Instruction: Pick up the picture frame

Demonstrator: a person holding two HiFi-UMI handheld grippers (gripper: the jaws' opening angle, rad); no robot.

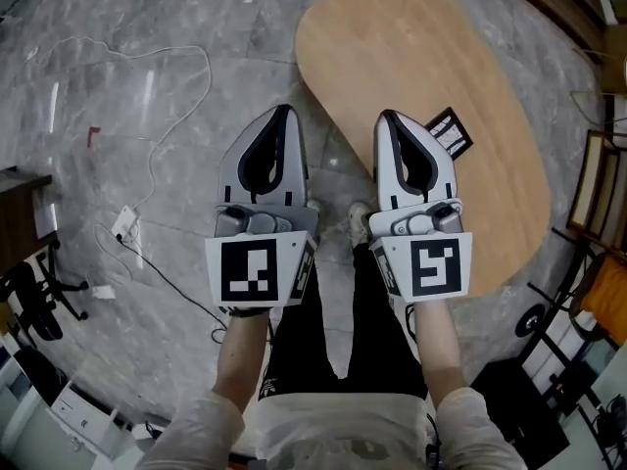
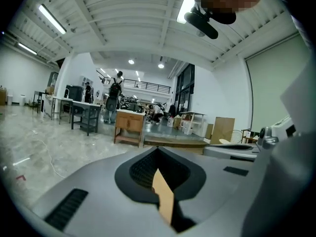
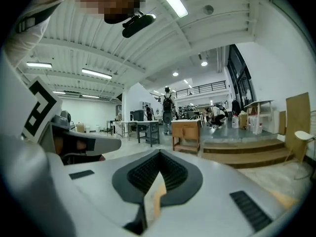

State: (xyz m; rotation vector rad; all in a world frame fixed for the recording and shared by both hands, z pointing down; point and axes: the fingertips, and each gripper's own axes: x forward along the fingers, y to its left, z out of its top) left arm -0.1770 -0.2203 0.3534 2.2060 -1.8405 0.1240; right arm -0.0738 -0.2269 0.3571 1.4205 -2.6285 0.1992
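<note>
The left gripper (image 1: 284, 112) over open marble floor (image 1: 147, 194) and the right gripper (image 1: 386, 117) across the oval table's (image 1: 411, 37) curved edge both have jaws pressed together on nothing, with the picture frame (image 1: 453, 131) lying just right of the right gripper, bare tabletop beyond it.

I'm in a big open hall, workshop or lab type. Grey marble floor (image 1: 147, 47) with a loose cable (image 1: 207, 71) and a power strip (image 1: 125, 225) on it. High white ribbed ceiling (image 2: 123, 14) with strip lights (image 2: 52, 19). Metal workbenches (image 2: 79, 113), a wooden cabinet (image 2: 129, 127) and a mezzanine railing (image 2: 148, 87) further off, with people (image 2: 114, 95) at the back. Oval wooden worktop (image 1: 431, 67) in front of me, office chair (image 1: 34, 302) at the side.
</note>
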